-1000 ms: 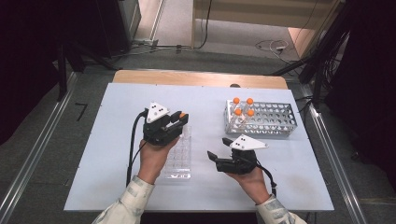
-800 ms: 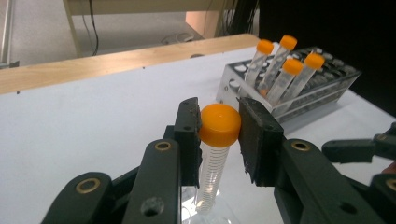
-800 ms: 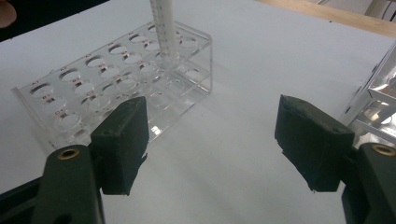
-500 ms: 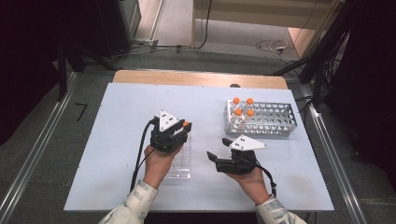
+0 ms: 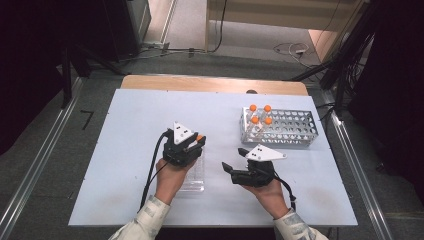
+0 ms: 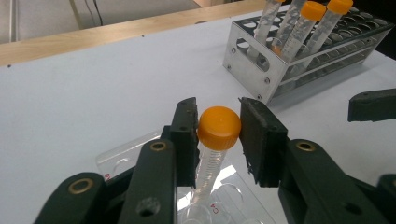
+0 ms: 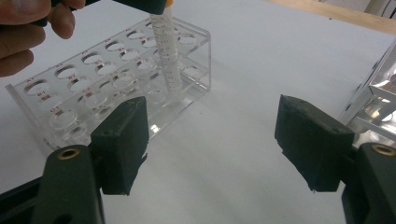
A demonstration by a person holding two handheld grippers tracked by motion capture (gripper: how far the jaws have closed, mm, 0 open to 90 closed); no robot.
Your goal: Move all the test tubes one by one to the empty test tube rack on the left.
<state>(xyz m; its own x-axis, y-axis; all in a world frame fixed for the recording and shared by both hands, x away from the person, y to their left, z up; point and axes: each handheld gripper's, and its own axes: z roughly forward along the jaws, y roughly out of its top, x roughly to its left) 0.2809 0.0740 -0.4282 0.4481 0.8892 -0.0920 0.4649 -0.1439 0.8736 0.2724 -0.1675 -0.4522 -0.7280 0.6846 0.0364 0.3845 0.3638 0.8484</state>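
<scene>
Left gripper view shows the orange-capped tube (image 6: 215, 140) standing between the pads of the left tongs (image 6: 218, 133), its lower end down in a hole of the clear plastic rack (image 6: 126, 154). The left pad touches the cap; a thin gap shows at the right pad, and the jaws have just been opening, so the grip reads as released with the tube between them. In the right gripper view the tube (image 7: 167, 56) stands upright in a hole near the rack's (image 7: 116, 88) far end, with rows of free holes toward the near end.

From the high view, the clear rack (image 5: 194, 176) lies under the left hand (image 5: 170, 177), well in from the worktop's (image 5: 130, 120) near edge, with bare surface to the left and beyond it. One tube is at the clear rack; four orange-capped tubes (image 5: 260, 116) stand bunched at the left end of one metal rack (image 5: 290, 127), leaving the rest of its holes free. The metal rack sits toward the right rear, apart from the worktop's edges.

The left tongs (image 5: 192, 147) point down and away over the clear rack. The right tongs (image 5: 235, 159), held level just above the worktop between the two racks, stand wide open on nothing, pointing left toward the clear rack; the right hand (image 5: 267, 192) grips them from behind.
</scene>
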